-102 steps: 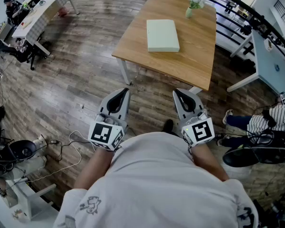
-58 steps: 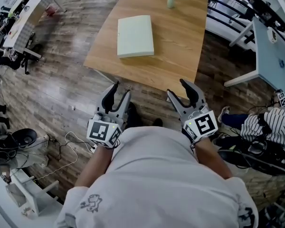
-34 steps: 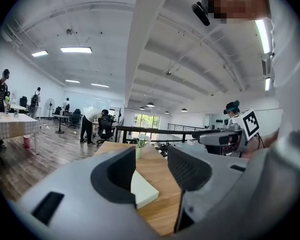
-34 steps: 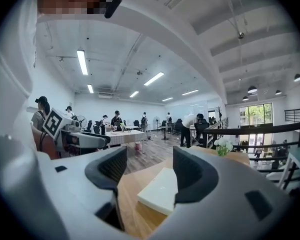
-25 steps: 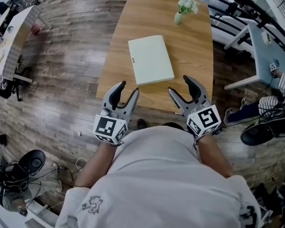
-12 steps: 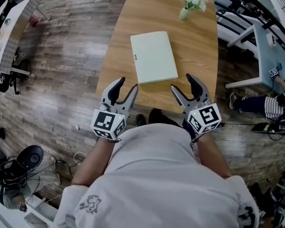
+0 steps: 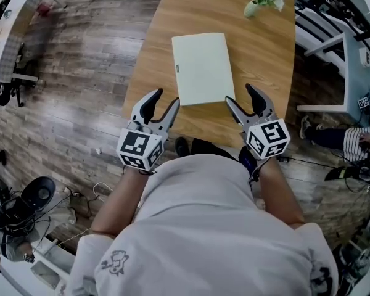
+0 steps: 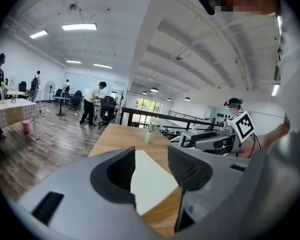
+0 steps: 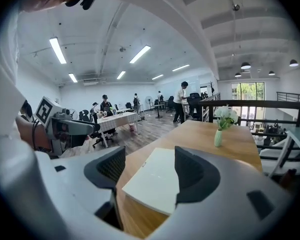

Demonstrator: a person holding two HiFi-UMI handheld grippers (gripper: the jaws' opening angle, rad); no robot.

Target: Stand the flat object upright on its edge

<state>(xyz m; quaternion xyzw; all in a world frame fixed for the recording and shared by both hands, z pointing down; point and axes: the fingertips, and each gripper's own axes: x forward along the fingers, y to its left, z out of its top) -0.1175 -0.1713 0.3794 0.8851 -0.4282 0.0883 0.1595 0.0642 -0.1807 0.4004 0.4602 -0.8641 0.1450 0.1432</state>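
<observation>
Two tools in play, one in each hand. The left tool (image 7: 164, 99) hung over the near left corner of the table (image 7: 268, 54), jaws a good way apart with nothing between them. From its own camera the pads framed only open air, with the wood beyond.

One flat object (image 7: 201, 68) on show, a pale green slab like a closed pad. It lay flat on its broad face on the near half of the table, long side running away from the person. It sat between the two tools and a little ahead of them, and neither tool touched it.

Over to the right tool (image 7: 240, 95), just beside the slab's near right corner. Its jaws had just been opening and stood wide, pads clear of everything, nothing gripped. The slab showed past them, not in them.

One small vase (image 7: 251, 8) of white flowers stood upright at the far right end of the table, well apart from the slab. That made two things on the wood, no more.
</observation>
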